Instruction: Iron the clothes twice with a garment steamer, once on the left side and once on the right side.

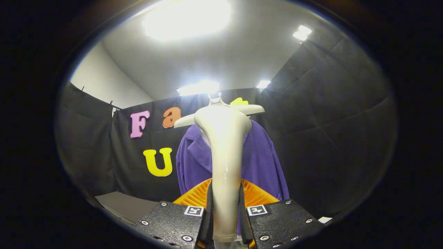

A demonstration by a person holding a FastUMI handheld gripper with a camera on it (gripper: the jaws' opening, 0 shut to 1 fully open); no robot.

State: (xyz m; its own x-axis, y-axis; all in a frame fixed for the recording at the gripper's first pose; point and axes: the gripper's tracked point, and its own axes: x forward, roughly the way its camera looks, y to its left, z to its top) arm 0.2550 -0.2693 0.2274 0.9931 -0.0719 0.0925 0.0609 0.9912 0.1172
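A: What is the gripper (225, 221) doing?
B: Both fingers (207, 214) are clamped on the cream handle of the garment steamer (225, 155), which rises straight up between them.
A: And beyond the steamer?
B: An orange ribbed part (258, 195) just behind the handle, then the purple garment (263, 159) on a white hanger (254, 109), straight ahead.
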